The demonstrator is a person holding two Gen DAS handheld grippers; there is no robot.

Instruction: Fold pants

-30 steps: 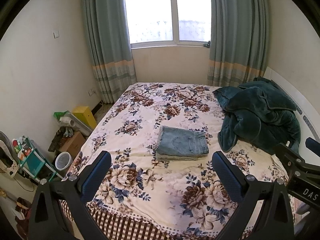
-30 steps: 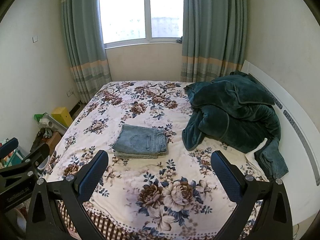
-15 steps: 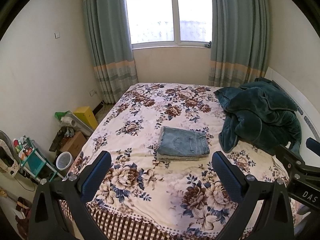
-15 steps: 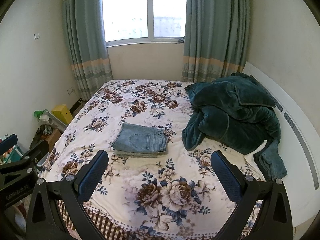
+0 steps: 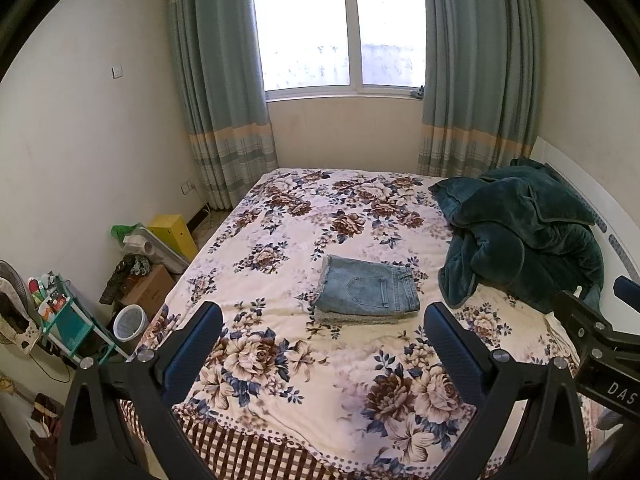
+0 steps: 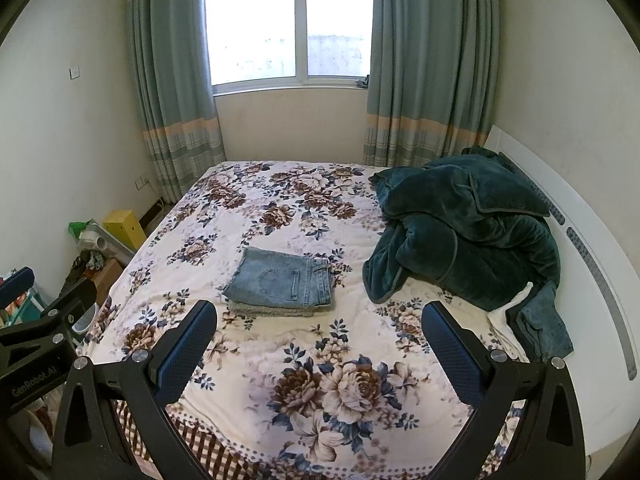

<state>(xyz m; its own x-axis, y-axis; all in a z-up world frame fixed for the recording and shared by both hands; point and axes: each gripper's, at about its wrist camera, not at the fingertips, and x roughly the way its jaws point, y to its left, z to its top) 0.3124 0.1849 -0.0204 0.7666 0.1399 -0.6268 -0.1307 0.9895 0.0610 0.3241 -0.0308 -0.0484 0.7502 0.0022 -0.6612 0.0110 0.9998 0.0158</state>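
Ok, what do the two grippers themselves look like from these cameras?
Both match: the left gripper and right gripper have black angular frames, silver screws and blue textured pads. White lettering marks each body: "GenRobot.AI" on the left, "DAS" visible on the right.

Faded blue denim pants lie on a cream bedspread printed with brown and navy roses, checked brown at its hem. The blanket is dark teal; curtains grey-green, peach-banded.
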